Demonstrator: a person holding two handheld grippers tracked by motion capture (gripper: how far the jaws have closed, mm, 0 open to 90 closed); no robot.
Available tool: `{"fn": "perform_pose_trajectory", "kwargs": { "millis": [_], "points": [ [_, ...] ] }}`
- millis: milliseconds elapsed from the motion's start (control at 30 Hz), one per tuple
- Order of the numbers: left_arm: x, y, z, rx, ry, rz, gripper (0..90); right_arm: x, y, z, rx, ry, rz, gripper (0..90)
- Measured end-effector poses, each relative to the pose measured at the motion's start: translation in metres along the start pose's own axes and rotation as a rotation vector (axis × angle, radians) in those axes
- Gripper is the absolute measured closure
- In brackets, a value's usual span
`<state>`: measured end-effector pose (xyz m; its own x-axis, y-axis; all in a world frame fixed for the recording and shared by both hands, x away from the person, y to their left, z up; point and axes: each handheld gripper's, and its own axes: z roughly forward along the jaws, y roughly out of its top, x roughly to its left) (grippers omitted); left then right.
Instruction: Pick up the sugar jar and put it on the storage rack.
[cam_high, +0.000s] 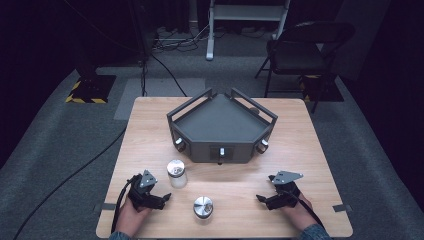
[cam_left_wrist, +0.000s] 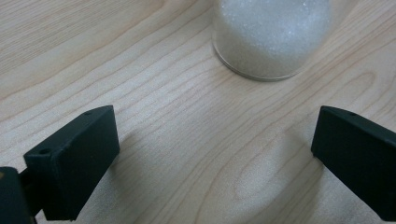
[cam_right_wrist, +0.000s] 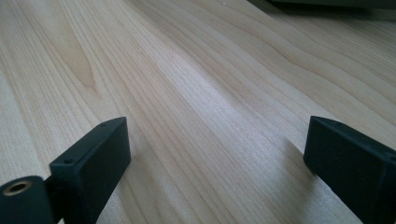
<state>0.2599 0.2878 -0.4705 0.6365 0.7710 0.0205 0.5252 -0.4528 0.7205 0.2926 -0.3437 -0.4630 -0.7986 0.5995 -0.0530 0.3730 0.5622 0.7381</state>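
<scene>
Near the jar of white grains (cam_high: 176, 173), the left gripper (cam_high: 166, 198) rests with jaws wide, ready to grab it, and the right gripper (cam_high: 260, 199), farther off, is wide and empty too.

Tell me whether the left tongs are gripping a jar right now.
No: the left tongs stand open over bare wood, and the jar of white grains sits ahead of them, untouched.

No text, label, brand or number can be read on anything here; everything is plain and without writing.
</scene>
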Motion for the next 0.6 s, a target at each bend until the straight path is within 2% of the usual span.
{"fn": "perform_pose_trajectory", "kwargs": {
  "millis": [600],
  "points": [
    [-0.0004,-0.0031,-0.0030,0.001,-0.004,0.002,0.4,0.0006,0.0005,0.0005,0.001,-0.002,0.003,6.9]
  ]
}}
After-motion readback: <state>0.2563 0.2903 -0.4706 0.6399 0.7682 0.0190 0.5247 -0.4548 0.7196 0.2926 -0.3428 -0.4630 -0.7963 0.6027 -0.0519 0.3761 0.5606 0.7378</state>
